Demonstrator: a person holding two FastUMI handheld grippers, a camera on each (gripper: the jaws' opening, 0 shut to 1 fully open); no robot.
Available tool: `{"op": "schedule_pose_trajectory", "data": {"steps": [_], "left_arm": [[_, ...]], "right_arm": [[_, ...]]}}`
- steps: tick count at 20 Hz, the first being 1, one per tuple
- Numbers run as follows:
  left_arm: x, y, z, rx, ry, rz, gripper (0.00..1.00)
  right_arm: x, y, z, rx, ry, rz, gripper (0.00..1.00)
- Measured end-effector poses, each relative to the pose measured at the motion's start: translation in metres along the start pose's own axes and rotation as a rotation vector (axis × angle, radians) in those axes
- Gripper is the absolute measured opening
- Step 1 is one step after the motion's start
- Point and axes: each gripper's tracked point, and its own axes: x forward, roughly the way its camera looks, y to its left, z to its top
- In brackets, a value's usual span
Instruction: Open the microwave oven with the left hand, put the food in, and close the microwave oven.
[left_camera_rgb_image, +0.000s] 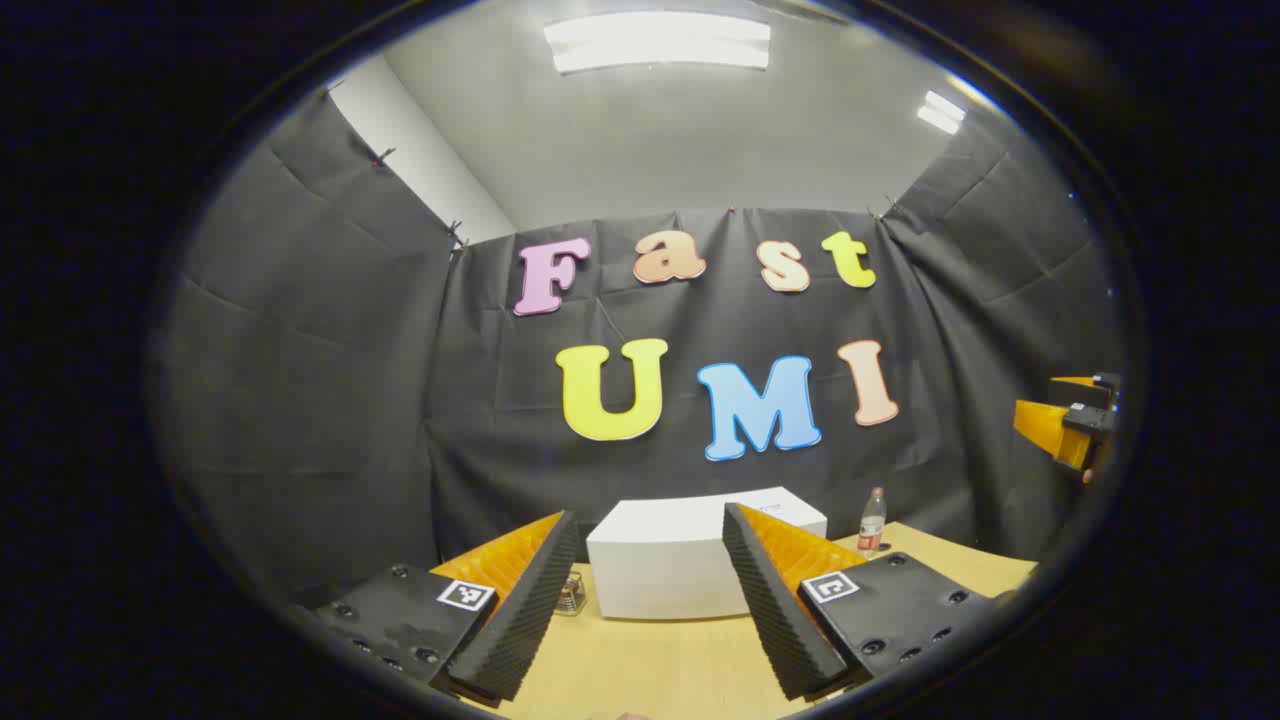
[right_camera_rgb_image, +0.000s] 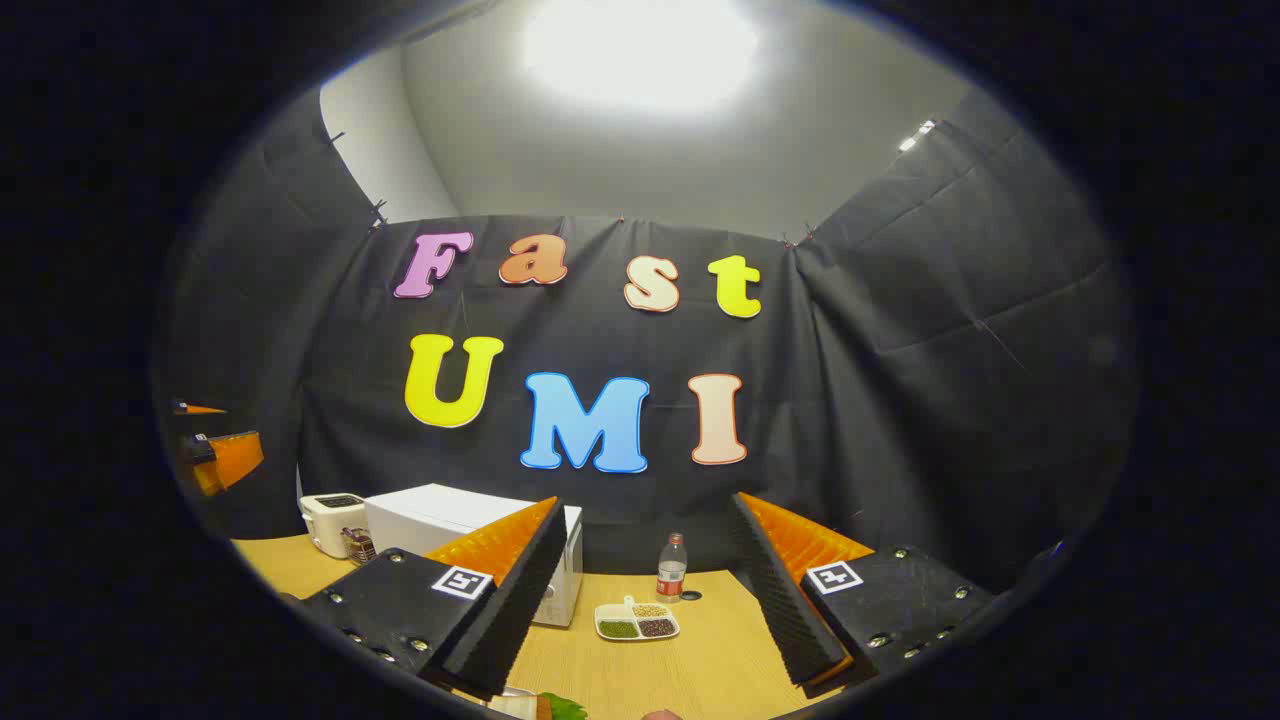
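so our left gripper (left_camera_rgb_image: 648, 600) is spread wide and empty, with the microwave oven (left_camera_rgb_image: 690, 560) dead ahead between its fingers on the table (left_camera_rgb_image: 660, 670), closed as far as we can tell. our right gripper (right_camera_rgb_image: 640, 610) is spread and empty too, with the microwave off to its left and the food tray (right_camera_rgb_image: 637, 621) straight ahead, so we judge left nearer for the door

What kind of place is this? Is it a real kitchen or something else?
Probably a staged recording booth, not a real kitchen. Black cloth hangs as walls around one wooden table. On it stand a white microwave, a toaster, a bottle and a small divided dish of food.
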Motion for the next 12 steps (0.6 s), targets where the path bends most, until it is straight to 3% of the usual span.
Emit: {"op": "schedule_pose_trajectory", "data": {"steps": [10, 12], "left_arm": [[-0.004, -0.013, 0.007, -0.005, -0.018, 0.012, 1.00], [-0.007, -0.015, 0.008, -0.008, -0.016, 0.013, 0.90]], "right_arm": [[-0.003, -0.010, 0.000, -0.003, -0.005, 0.009, 0.98], [-0.003, -0.012, 0.001, -0.005, -0.008, 0.015, 0.98]]}}
